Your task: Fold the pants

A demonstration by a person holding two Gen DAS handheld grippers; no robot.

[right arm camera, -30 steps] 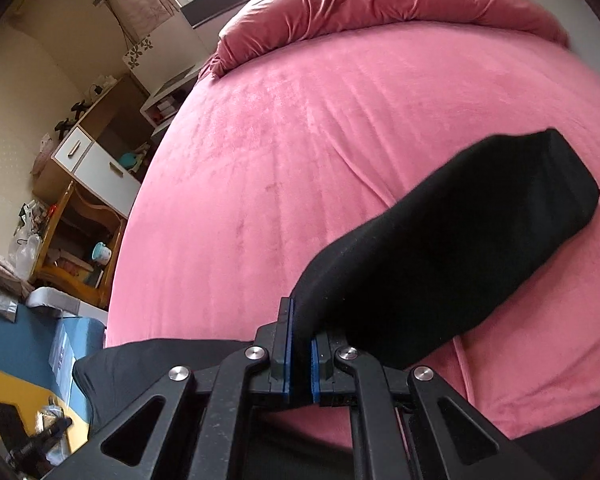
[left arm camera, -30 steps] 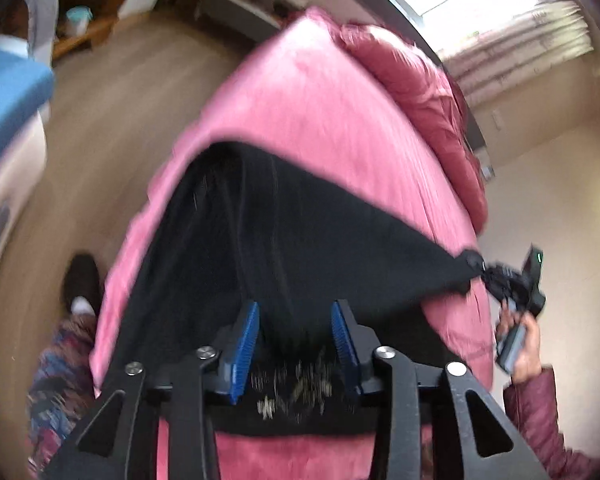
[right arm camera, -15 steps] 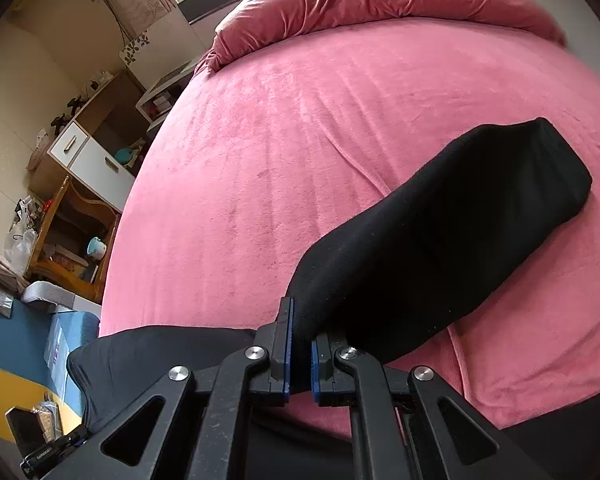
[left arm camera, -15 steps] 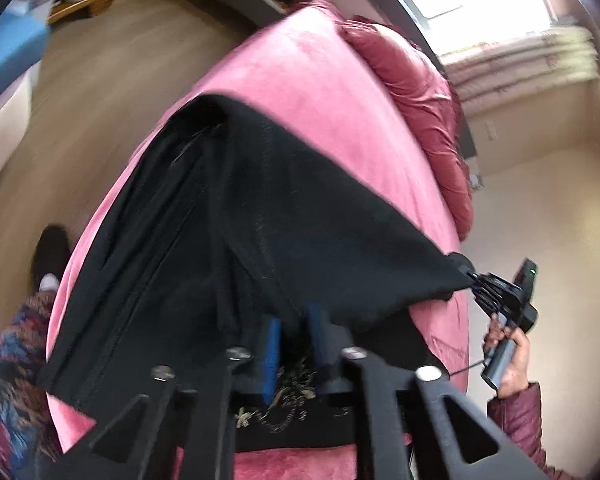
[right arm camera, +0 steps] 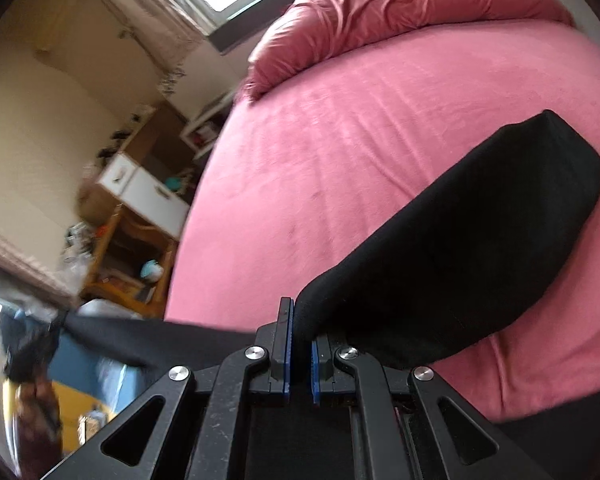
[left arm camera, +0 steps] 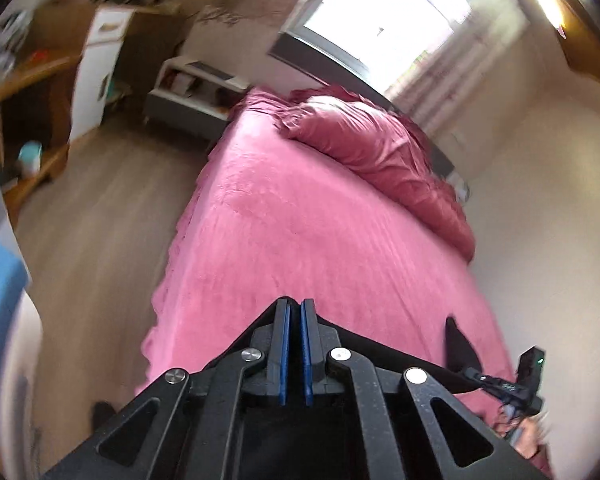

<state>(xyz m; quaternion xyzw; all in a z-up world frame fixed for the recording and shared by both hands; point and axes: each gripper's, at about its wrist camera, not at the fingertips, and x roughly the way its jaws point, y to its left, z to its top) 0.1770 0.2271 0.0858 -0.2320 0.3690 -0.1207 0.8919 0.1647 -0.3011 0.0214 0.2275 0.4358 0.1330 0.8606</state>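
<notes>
The black pants (right arm camera: 452, 256) are stretched above the pink bed (right arm camera: 340, 140). My right gripper (right arm camera: 300, 320) is shut on one edge of the pants, and a folded leg drapes to the right onto the bed. My left gripper (left arm camera: 294, 316) is shut on the pants, whose black cloth (left arm camera: 380, 354) runs from its fingers to the right gripper (left arm camera: 500, 386) at the lower right. In the right wrist view the left gripper (right arm camera: 32, 344) is blurred at the far left, with a taut band of cloth (right arm camera: 148, 334) leading to it.
A bunched pink duvet (left arm camera: 380, 152) lies at the head of the bed under the window (left arm camera: 380, 20). A wooden desk and white cabinet (right arm camera: 140, 184) stand left of the bed, with wood floor (left arm camera: 92, 240) between.
My left gripper has shut on the pants and lifted up and away, pulling the cloth taut between both grippers. The right gripper has kept its hold.
</notes>
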